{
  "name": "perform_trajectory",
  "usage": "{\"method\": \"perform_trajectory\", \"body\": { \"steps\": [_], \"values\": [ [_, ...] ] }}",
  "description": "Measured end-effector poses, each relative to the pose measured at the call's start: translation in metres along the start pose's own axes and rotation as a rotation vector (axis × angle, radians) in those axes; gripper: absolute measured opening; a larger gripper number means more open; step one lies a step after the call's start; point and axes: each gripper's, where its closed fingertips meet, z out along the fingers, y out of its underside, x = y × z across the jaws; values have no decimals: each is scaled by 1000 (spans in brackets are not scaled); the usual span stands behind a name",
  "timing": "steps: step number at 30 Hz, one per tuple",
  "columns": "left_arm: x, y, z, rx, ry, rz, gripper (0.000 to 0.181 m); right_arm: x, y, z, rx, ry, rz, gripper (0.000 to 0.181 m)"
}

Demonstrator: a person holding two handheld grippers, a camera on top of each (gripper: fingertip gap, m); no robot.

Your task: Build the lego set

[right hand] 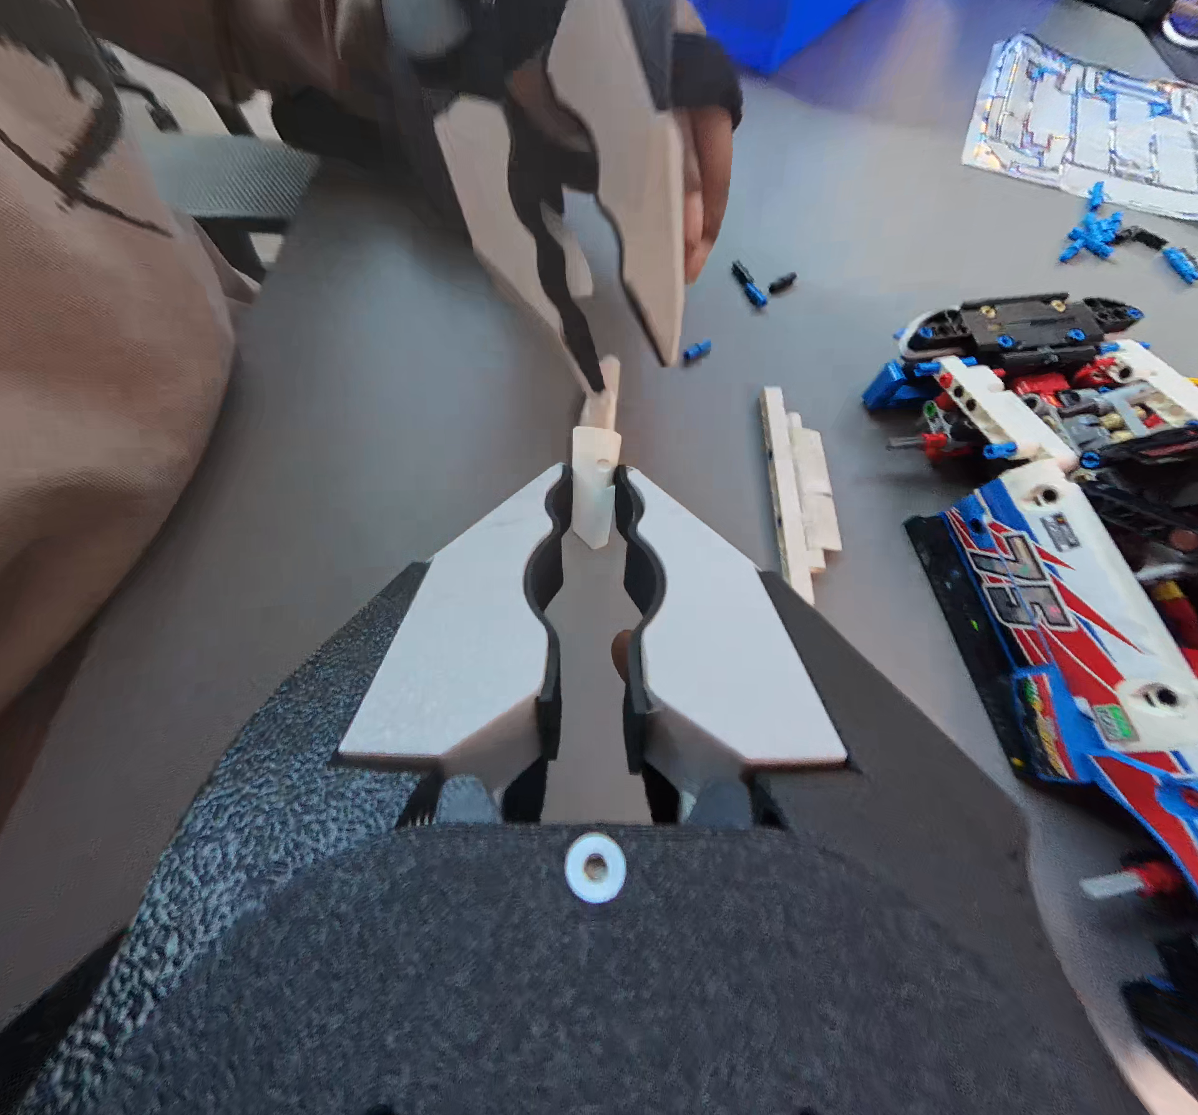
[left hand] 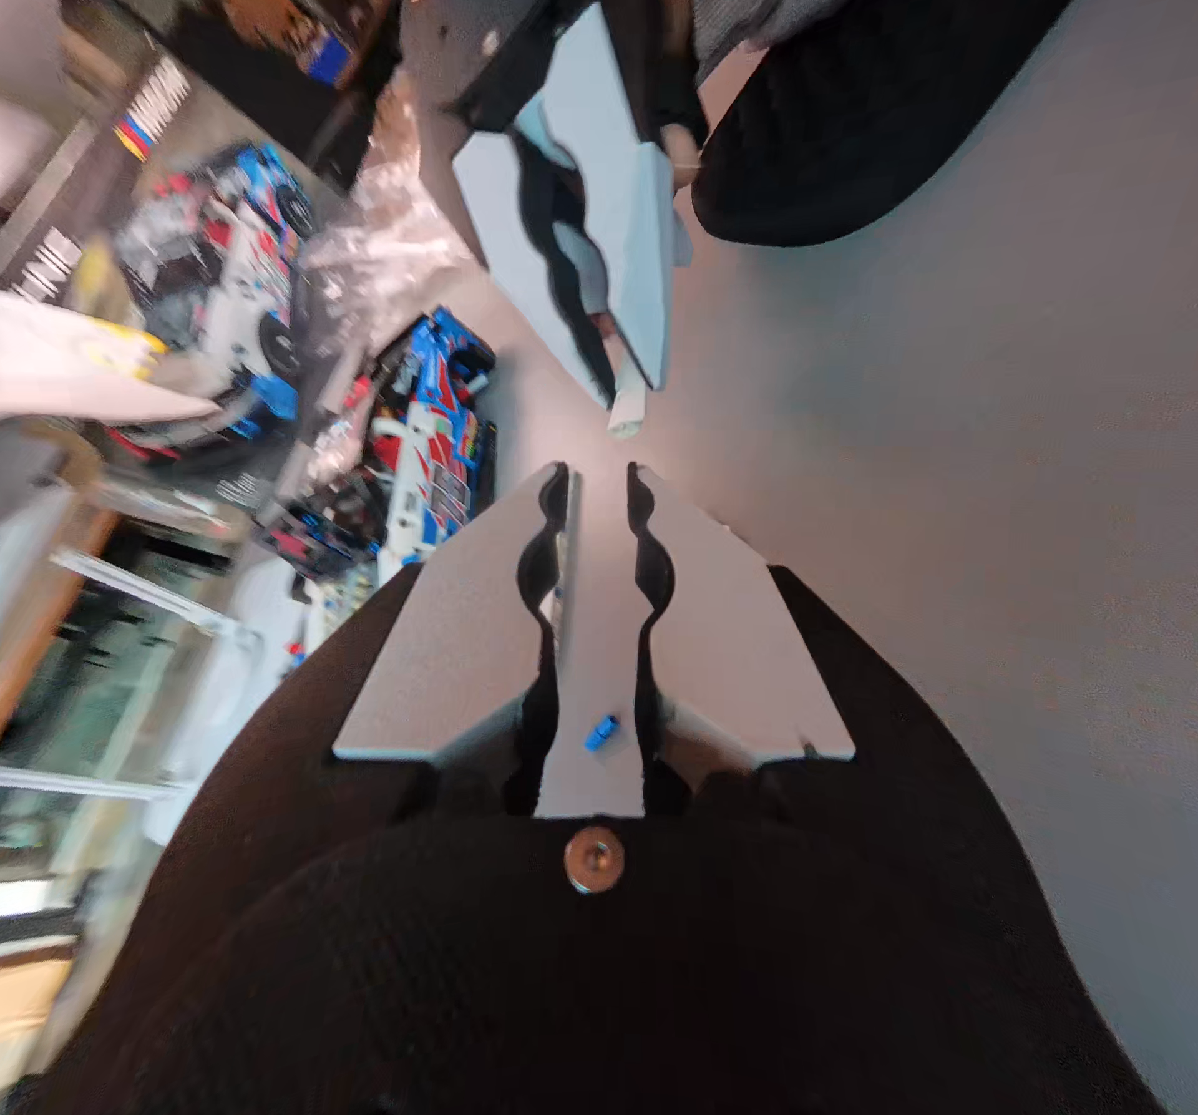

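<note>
A: How is the set seen?

B: A partly built white, blue and red toy-brick race car (right hand: 1063, 572) is seen lying on the grey bench (right hand: 843, 189) at the right of the right wrist view, its black underside parts exposed at the upper end. A long white beam assembly (right hand: 798, 487) is laid just left of it. Loose small blue and black pins (right hand: 755, 290) are scattered above, and a silvery sticker sheet (right hand: 1089, 131) is spread at the upper right. In the left wrist view the car (left hand: 434, 448) is found left of centre, with a printed box (left hand: 220, 280) showing the model further left, blurred.

A: And the right gripper?

B: The right gripper (right hand: 591, 471) is closed on a small white curved panel piece (right hand: 595, 494), pinched at the fingertips at frame centre. The piece's upper end is met by a second small white piece (right hand: 603, 397).

A: The left one?

B: The left gripper (right hand: 632, 364) is seen in the upper middle, tips down, with that second piece pinched at its tips. In its own view, the left gripper (left hand: 599, 471) shows only a narrow gap, with a small blue pin (left hand: 601, 732) visible on the bench between the fingers near the bottom.
</note>
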Motion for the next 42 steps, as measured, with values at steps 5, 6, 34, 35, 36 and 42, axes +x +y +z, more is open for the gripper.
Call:
{"method": "perform_trajectory", "body": {
  "steps": [5,6,34,35,36,42],
  "values": [
    [12,35,-4,-136,259,-427,39,2,33,12,-189,53,-106,11],
    [19,40,-4,-170,305,-448,40,2,36,15,-214,59,-125,11],
    [18,26,0,-61,333,-540,13,4,16,8,69,69,-202,11],
    [19,27,0,-67,336,-539,13,4,17,9,61,68,-205,11],
    [20,27,0,-71,339,-538,13,4,18,10,58,64,-206,11],
    [26,28,1,-86,366,-546,13,1,19,14,38,59,-221,11]
  ]
}}
